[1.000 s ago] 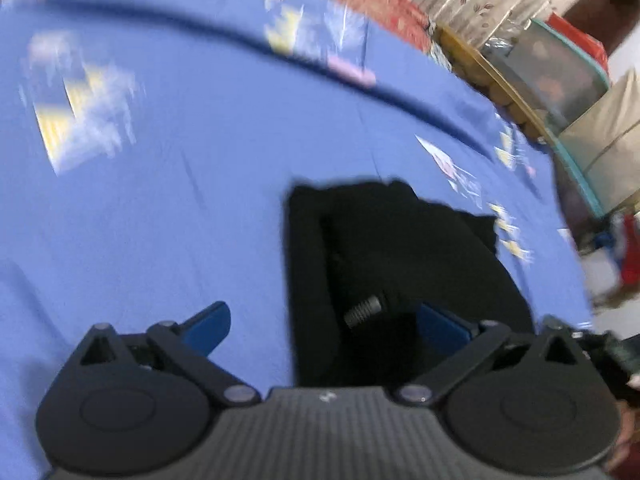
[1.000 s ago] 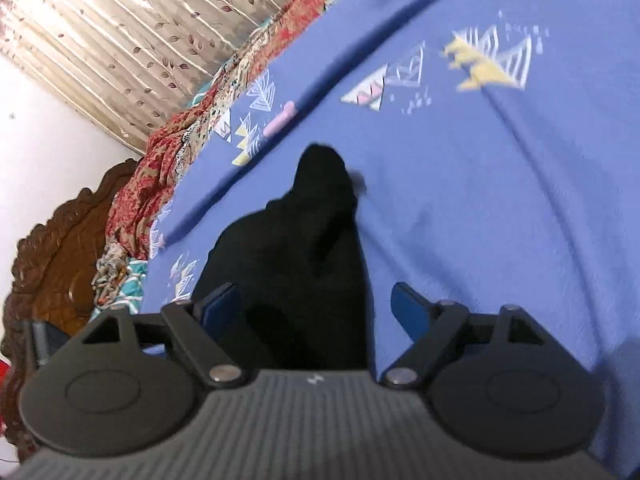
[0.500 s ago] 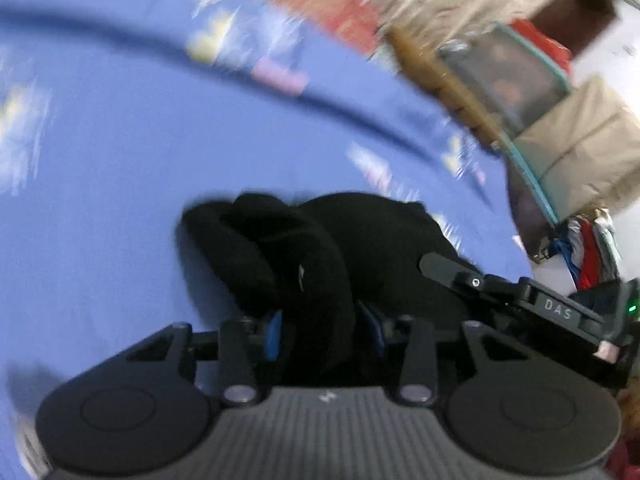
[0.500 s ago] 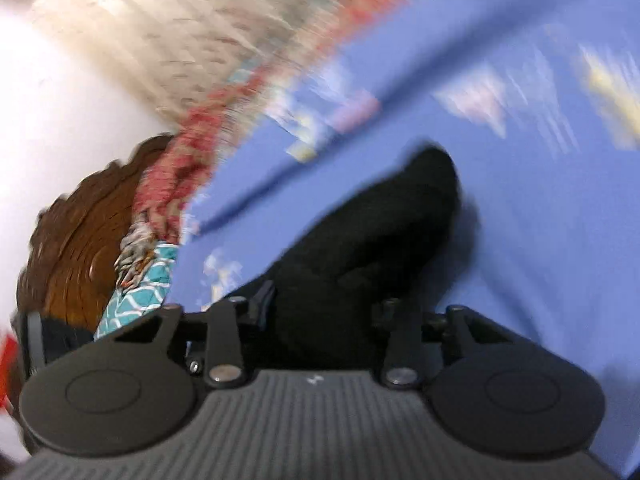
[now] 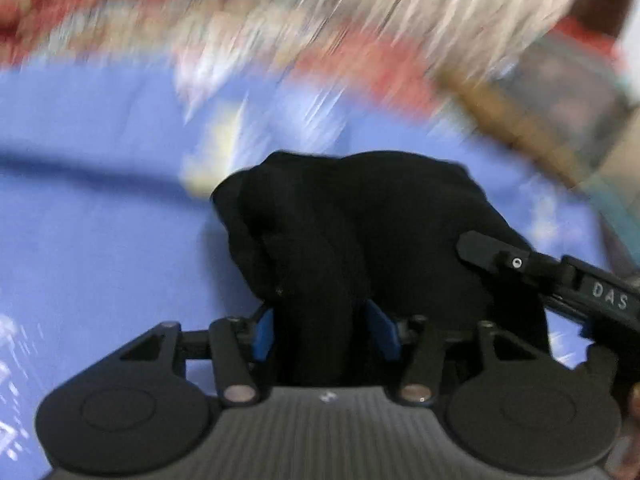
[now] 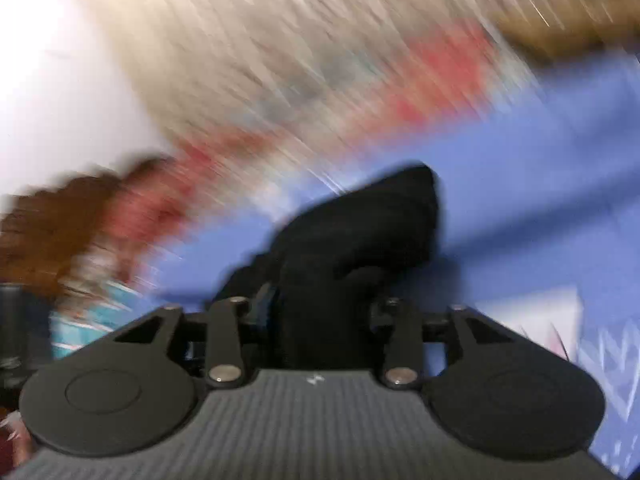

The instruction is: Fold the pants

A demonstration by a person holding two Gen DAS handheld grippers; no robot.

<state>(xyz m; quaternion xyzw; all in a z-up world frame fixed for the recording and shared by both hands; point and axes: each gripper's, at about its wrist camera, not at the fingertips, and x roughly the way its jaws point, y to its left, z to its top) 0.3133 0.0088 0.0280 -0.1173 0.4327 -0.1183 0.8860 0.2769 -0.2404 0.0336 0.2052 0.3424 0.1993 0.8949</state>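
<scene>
in the left wrist view, the left hand-held gripper (image 5: 326, 326), wide open a moment ago, is now pinching a bunched fold of the black pants (image 5: 360, 216), its jaws easing apart slightly, over the blue bed sheet (image 5: 100, 240). in the right wrist view, the right hand-held gripper (image 6: 320, 314) is likewise clamping the pants (image 6: 360, 232) just ahead of it, so the fold seems under way.

Left side, left wrist view: bare blue bedsheet (image 5: 92, 240), open passage, only a shallow dark crease across it.
Centre: bunched black pants (image 5: 360, 232) fill the gap between the pads of the left hand-held gripper (image 5: 326, 330).
Right side: right hand-held gripper (image 5: 560, 276) crosses just beside the pants, blocking that flank.
Right wrist view: pants (image 6: 360, 240) rise ahead; open sheet (image 6: 540, 200) to their right.
Far edge: blurred; red patterned cloth (image 5: 360, 68) and curtain (image 6: 260, 48) bound the bed.
</scene>
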